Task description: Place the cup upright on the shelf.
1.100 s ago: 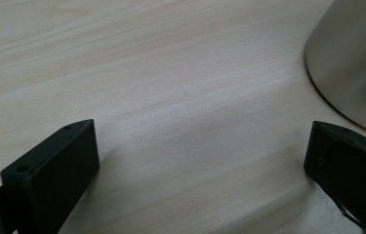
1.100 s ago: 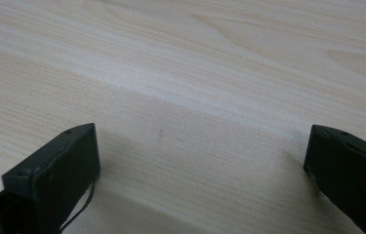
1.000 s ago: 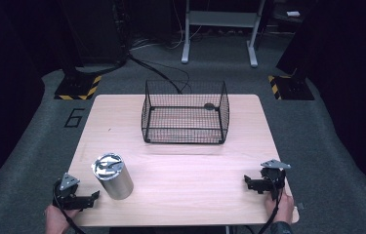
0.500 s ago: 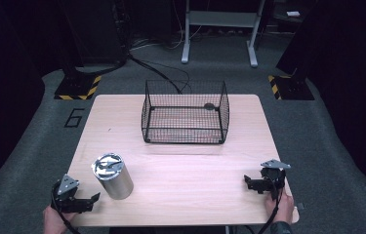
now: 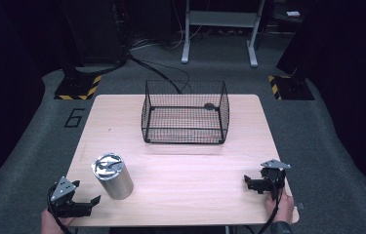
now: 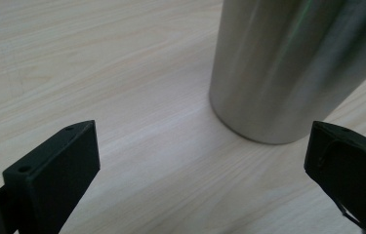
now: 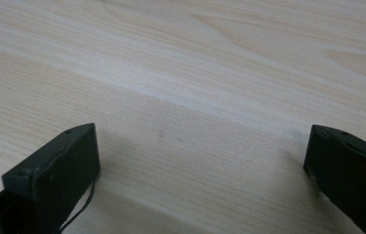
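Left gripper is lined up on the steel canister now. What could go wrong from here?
The steel canister stands tall and upright, and sits off-centre toward one jaw of the open left gripper, so that jaw may nudge and tip it before closing. Its smooth wall could slip in the grip. The wire basket has high walls that might catch a low carry.
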The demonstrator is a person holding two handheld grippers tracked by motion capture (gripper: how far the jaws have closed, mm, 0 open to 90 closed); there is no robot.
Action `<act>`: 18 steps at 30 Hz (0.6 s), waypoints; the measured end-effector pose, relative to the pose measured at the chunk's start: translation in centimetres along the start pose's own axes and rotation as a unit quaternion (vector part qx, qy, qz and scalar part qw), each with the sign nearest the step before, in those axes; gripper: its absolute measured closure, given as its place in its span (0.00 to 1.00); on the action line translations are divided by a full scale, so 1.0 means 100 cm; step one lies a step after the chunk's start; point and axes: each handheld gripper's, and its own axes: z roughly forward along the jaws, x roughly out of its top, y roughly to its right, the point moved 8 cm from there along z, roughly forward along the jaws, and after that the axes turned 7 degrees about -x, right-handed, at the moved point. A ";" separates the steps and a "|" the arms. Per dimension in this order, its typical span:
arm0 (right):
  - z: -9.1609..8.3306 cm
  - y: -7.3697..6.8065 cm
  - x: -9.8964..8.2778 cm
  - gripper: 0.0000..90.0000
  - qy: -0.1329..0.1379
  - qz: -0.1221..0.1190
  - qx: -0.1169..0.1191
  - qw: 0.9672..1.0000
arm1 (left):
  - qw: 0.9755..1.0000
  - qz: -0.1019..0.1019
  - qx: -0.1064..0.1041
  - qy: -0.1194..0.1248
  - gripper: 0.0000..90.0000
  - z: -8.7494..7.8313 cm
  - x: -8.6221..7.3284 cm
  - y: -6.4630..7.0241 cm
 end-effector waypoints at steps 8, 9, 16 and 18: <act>0.000 0.000 0.000 0.00 0.000 0.000 0.000 1.000 | 0.999 0.008 -0.019 0.031 0.00 -0.007 0.019 0.017; 0.000 0.000 0.000 0.00 0.000 0.000 0.000 1.000 | 0.999 0.011 -0.021 0.034 0.00 -0.007 0.022 0.019; 0.000 0.000 0.000 0.00 0.002 0.000 0.001 1.000 | 0.998 0.016 -0.026 0.051 0.00 -0.005 0.034 0.028; 0.000 0.000 0.000 0.00 0.003 -0.002 0.002 1.000 | 0.998 0.018 -0.030 0.048 0.00 -0.005 0.037 0.030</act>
